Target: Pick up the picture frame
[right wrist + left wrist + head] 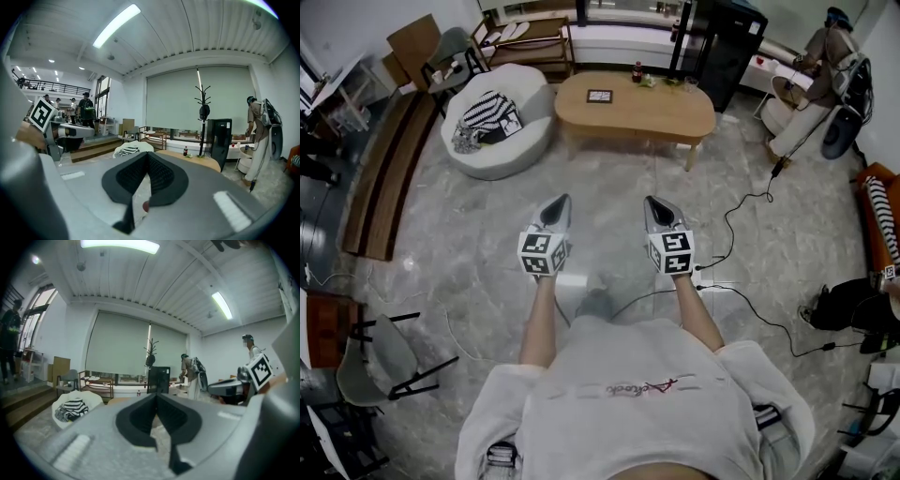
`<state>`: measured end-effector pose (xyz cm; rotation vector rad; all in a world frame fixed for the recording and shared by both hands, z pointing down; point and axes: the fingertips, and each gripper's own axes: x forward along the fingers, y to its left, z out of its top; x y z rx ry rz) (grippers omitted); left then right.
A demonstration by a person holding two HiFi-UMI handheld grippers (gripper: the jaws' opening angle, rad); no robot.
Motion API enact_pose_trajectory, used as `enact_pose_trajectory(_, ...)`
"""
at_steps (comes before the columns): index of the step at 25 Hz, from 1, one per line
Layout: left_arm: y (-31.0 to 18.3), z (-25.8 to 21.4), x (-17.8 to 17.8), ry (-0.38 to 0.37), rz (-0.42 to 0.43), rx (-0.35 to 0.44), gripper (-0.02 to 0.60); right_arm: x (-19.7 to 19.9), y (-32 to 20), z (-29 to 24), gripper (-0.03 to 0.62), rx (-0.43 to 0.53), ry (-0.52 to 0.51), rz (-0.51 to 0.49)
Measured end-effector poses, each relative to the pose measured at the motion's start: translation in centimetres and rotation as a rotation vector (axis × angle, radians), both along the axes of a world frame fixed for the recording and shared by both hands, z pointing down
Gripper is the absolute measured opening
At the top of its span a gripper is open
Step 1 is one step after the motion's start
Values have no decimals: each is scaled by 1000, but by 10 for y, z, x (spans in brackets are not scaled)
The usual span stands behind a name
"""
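Even, bright light from ceiling strip lights (116, 26); fisheye warp w/ dark corners, edges perhaps slightly soft.

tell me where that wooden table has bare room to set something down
The wooden table is mostly bare. The near strip in front of the picture frame is free, and so is the broad end at the head view's right. It is crowded only along the far edge, where the bottle and a few small items stand together.
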<state>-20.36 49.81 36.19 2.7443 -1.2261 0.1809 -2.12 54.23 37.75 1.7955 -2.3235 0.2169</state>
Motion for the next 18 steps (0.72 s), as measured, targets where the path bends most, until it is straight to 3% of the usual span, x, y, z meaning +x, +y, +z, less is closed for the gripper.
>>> enact_pose_trajectory(18,-202,-8,-15,-13,12,-16,0,-16,-204,-8,6,-13,-4,5)
